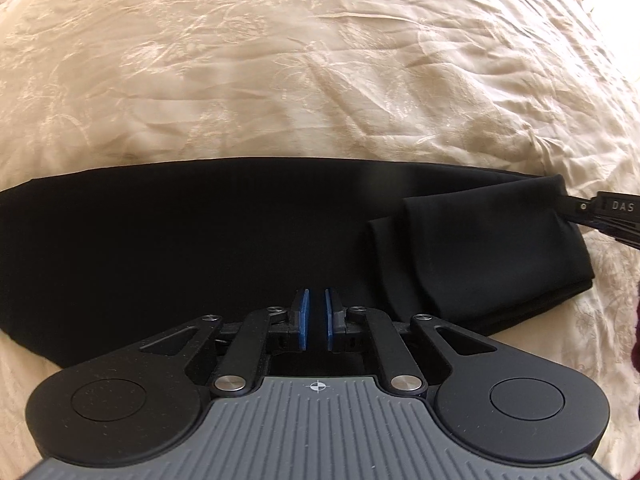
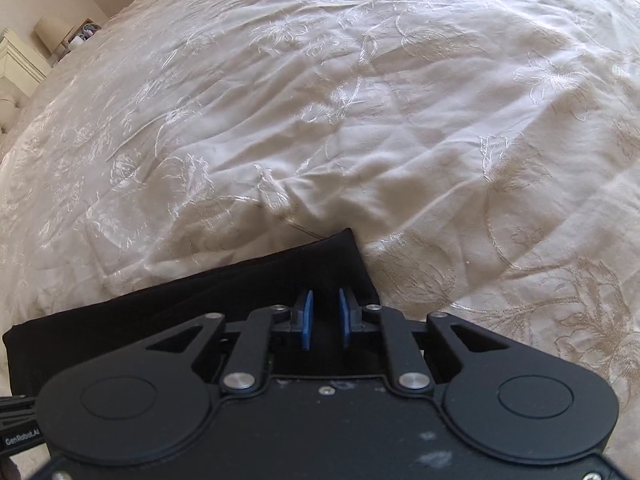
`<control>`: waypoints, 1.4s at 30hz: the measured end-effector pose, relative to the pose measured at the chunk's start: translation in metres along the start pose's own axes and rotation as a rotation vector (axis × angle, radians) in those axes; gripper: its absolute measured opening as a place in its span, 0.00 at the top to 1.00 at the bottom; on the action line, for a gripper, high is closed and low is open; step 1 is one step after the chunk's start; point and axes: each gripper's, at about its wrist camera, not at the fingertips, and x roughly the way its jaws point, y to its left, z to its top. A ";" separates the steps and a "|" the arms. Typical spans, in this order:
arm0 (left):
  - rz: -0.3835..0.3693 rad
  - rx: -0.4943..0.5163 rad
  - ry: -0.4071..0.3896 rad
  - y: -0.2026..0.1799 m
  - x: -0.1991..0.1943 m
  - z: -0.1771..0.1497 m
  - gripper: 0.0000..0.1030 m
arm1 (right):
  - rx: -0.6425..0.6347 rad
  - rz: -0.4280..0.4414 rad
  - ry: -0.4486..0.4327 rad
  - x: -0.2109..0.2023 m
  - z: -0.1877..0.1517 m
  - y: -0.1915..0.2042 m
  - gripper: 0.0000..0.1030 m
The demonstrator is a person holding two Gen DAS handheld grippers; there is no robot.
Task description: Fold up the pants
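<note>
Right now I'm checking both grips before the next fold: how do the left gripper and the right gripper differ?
The left gripper has its blue pads nearly together; the right gripper shows a wider gap. The left sits over the near edge of the black pants, mid-length; the right sits at their folded end, near a corner on the cream bedspread. Both point down at the pants; the dark cloth hides whether either pinches it.

The black pants [image 1: 200, 240] lay flat as a long band across a cream embroidered bedspread [image 1: 320, 60]. At their right end the cloth was doubled over itself in layered folds, its corner resting on the cover.
</note>
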 end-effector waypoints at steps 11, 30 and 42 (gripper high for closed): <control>0.109 -0.209 0.039 0.061 -0.038 -0.080 0.88 | -0.175 0.211 -0.030 -0.051 -0.047 0.059 0.80; 0.105 -0.239 0.070 0.175 -0.042 -0.131 0.87 | -0.426 0.334 0.121 -0.062 -0.172 0.196 0.80; 0.076 -0.198 0.046 0.262 -0.023 -0.097 0.87 | -0.363 0.192 0.069 -0.033 -0.182 0.268 0.80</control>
